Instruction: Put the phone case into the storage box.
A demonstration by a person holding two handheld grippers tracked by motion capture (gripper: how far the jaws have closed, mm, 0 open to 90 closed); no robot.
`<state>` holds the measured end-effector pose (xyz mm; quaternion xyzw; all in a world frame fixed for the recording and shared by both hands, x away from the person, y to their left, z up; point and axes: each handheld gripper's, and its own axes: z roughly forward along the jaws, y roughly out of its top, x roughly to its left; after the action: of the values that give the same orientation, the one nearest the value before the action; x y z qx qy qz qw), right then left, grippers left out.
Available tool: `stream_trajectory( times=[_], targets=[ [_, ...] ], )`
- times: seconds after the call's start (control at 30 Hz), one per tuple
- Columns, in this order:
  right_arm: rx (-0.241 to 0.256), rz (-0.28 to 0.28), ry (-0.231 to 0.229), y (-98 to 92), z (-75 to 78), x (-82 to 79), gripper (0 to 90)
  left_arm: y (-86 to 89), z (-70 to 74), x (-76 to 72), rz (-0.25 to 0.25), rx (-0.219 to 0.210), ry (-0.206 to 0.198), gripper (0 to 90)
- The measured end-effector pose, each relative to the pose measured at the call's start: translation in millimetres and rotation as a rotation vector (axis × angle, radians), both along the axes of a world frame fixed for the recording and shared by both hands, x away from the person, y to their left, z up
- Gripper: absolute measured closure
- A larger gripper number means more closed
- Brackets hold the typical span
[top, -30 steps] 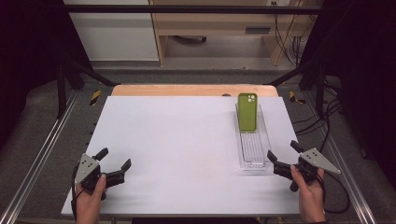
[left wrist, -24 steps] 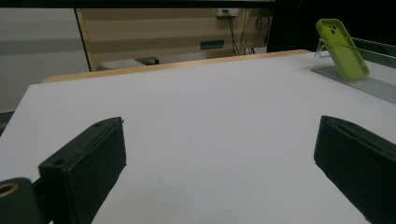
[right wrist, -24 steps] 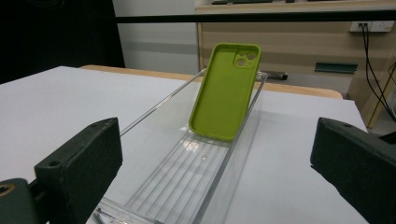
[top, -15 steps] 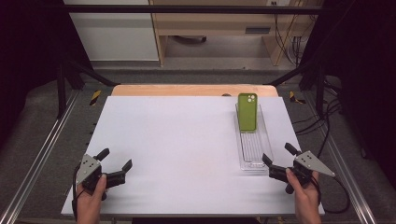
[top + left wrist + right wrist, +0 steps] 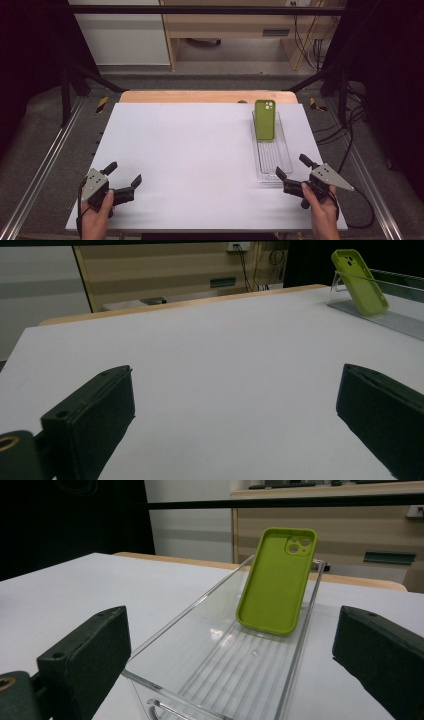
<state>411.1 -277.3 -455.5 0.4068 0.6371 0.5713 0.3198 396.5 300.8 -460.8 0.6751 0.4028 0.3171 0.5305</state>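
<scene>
Leaning in the clear tray (image 5: 280, 162), the green phone case (image 5: 264, 120) faces the wide-open, empty right claw (image 5: 292, 175); left claw (image 5: 123, 172) also gapes empty.

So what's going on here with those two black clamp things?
A person holds a gripper in each hand at a white table. The right gripper, jaws open, sits at the near end of a clear tray, where a green phone case leans against the far wall. The left gripper rests open, far from the tray, holding nothing.
</scene>
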Motion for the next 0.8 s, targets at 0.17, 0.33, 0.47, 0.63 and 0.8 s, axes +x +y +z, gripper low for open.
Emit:
stream_trajectory(
  times=[0.17,0.33,0.47,0.63,0.8],
  targets=[
    [-0.004,0.019,-0.014,3.8,-0.9,-1.0,2.6,0.4,-0.2,-3.2,-0.007,-0.009,-0.009,1.7],
    [-0.016,0.034,-0.034,7.2,-2.7,-2.8,2.6,2.1,-0.6,-5.9,-0.014,-0.029,-0.018,1.7],
    [-0.027,0.054,-0.035,8.1,-4.9,-3.0,2.6,3.5,-1.0,-8.6,-0.027,-0.051,-0.024,1.7],
    [-0.045,0.073,-0.035,5.8,-8.7,-2.5,2.7,2.2,-2.3,-14.5,-0.041,-0.046,-0.019,1.7],
    [-0.068,0.082,-0.03,0.8,-11.9,-1.8,2.8,0.5,-3.6,-18.0,-0.055,-0.066,-0.034,1.7]
  ],
)
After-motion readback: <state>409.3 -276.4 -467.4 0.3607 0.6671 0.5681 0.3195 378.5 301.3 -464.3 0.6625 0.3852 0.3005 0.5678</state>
